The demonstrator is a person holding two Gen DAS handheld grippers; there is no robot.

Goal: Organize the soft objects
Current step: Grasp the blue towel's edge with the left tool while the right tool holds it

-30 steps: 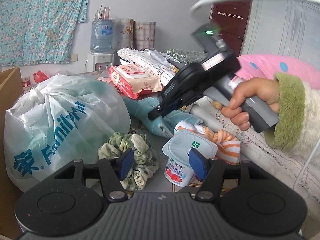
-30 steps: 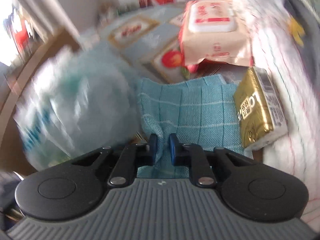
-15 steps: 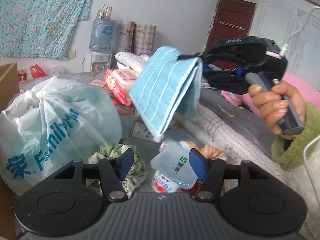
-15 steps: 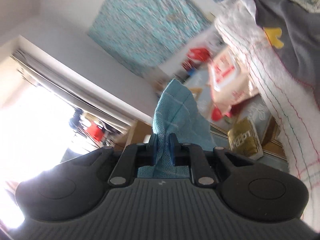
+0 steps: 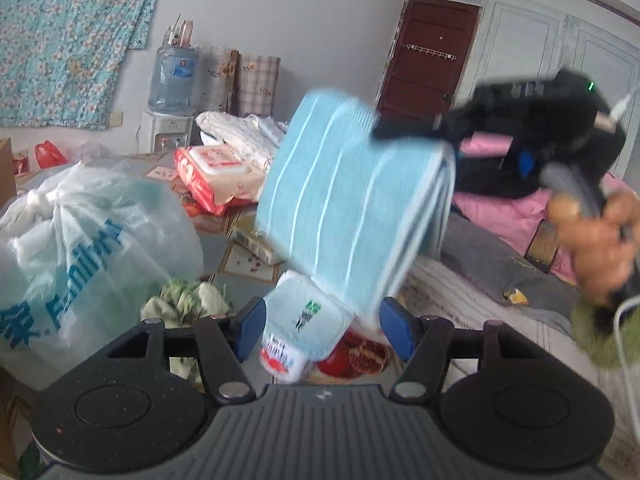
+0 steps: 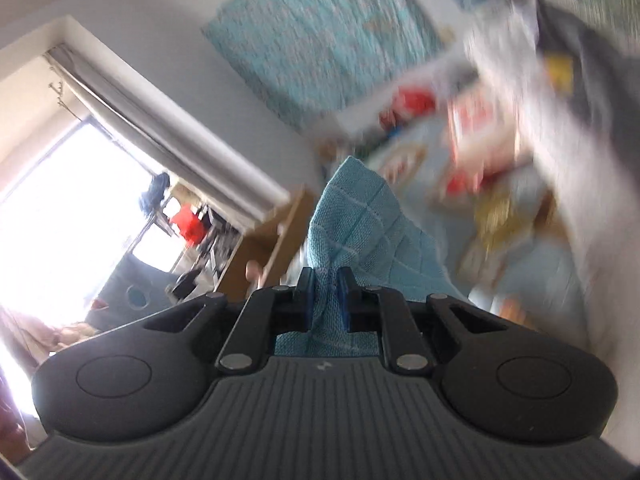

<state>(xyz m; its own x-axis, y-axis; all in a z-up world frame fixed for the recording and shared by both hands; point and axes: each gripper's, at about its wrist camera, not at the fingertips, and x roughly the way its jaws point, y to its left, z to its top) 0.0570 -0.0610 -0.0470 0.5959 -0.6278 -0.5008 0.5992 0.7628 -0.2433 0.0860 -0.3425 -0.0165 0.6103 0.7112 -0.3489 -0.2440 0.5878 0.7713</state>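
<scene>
A folded light-blue towel (image 5: 352,208) with white stripes hangs in the air, pinched at its upper corner by my right gripper (image 5: 440,140), which a hand (image 5: 592,232) holds above the bed's edge. In the right wrist view the right gripper (image 6: 326,292) is shut on the towel (image 6: 360,224), whose cloth bunches between the blue pads. My left gripper (image 5: 323,330) stands open low over the floor. Beyond its fingers a yogurt cup (image 5: 300,320) lies tipped, apart from the pads. A green scrunchie (image 5: 188,300) lies left of the cup.
A big white plastic bag (image 5: 80,240) fills the left. A wet-wipes pack (image 5: 216,172) and a gold box (image 5: 256,240) lie on the floor behind the towel. A bed (image 5: 480,272) with grey and pink bedding runs along the right. A water dispenser (image 5: 172,80) stands at the wall.
My right gripper has lifted the blue towel off the floor and swung it up and to the right. The left gripper has stayed over the cup, tilting up slightly.
</scene>
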